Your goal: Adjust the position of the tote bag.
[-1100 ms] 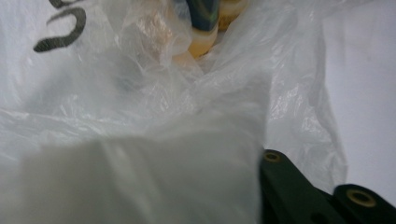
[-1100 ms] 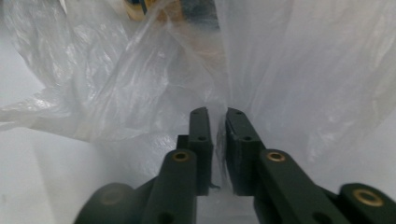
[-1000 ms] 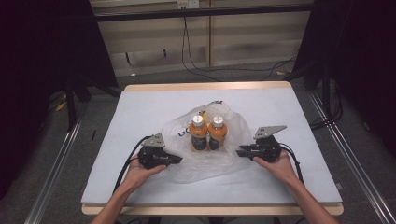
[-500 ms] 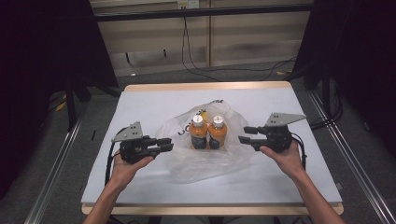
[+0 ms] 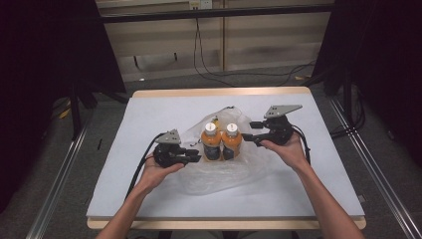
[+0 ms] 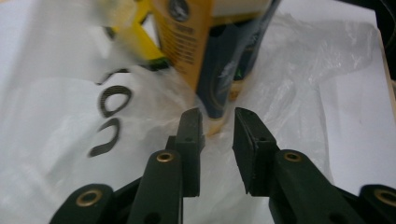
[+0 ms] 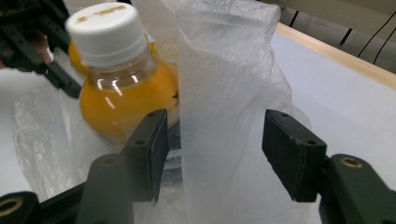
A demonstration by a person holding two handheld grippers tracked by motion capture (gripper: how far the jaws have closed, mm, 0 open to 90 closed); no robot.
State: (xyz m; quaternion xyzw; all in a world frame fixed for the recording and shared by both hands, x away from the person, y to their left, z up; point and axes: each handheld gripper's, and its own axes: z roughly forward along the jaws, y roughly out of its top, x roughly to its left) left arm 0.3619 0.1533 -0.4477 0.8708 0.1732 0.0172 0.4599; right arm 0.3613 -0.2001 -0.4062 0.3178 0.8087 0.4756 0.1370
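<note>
Two orange-drink bottles with white caps stand side by side on a crumpled clear plastic bag in the middle of the table. My left gripper lies low at the bag's left side and points at the bottles. In the left gripper view its jaws stand open by a narrow gap, with the bag's film and a bottle's base just beyond. My right gripper is raised at the bag's right. Its jaws have just been opening; a loose upright fold of the bag stands between them, untouched by the pads.
The white table top has a wooden rim at the back. A small yellow item lies in the bag behind the bottles. Cables run over the floor beyond the table, and dark curtains hang at both sides.
My left gripper swung out to the left, then came back to the bag. My right gripper rose and moved in toward the bottles, and its jaws widened.
</note>
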